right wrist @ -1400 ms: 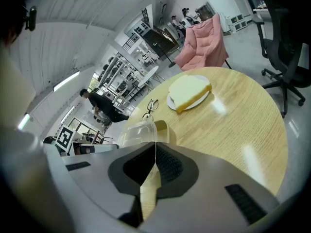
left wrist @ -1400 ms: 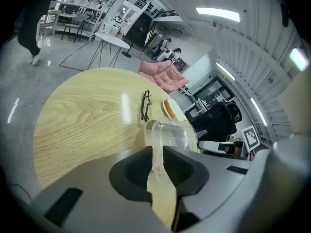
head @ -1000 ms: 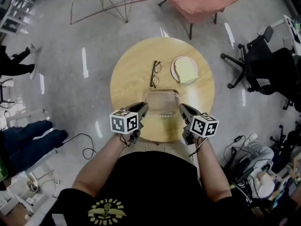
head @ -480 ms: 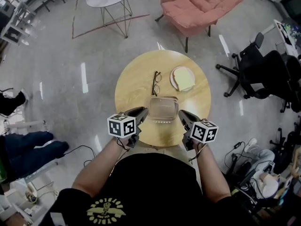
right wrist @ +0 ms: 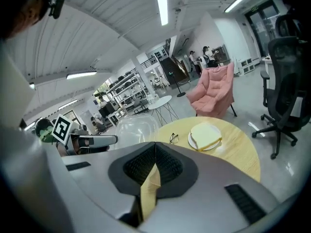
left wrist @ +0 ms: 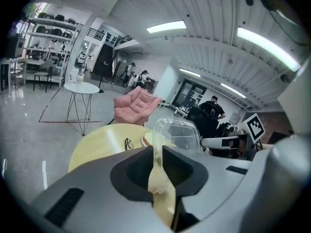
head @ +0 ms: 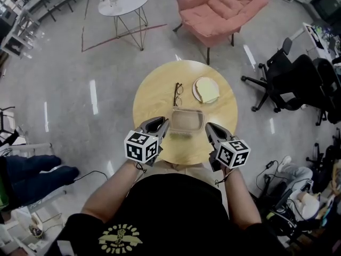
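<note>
Round pale-wood tabletop [head: 152, 97] stood on a glossy grey floor, with a pink armchair [head: 221, 7] beyond it. You held a clear plastic container [head: 187, 120] between both grippers over the tabletop's near half. Your left gripper [head: 165, 122] had its fingers pressed onto the container's left rim; your right gripper [head: 209, 127] pinched the opposite rim likewise. Just past the container lay a pair of glasses [head: 177, 94], and beside them a plate [head: 196, 95] carrying a slice of bread [head: 209, 89].
</note>
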Motion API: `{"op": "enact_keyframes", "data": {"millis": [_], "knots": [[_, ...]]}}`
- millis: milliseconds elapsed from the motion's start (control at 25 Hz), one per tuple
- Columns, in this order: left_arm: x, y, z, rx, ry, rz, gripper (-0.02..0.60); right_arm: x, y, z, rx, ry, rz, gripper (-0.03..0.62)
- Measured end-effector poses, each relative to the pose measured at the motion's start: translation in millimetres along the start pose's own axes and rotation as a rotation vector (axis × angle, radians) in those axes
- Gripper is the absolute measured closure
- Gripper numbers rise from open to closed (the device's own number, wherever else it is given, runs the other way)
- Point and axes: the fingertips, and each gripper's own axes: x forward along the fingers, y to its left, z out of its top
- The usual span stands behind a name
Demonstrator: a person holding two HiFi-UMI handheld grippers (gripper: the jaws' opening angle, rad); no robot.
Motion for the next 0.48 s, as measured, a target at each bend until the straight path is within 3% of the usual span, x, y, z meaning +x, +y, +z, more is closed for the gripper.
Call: {"op": "enact_keyframes", "data": {"millis": [480], "knots": [[-43, -41, 54, 0.183, -0.138, -0.034, 0.509, -56, 43, 51, -0.149, -0.141, -0.038, 0.580]]}}
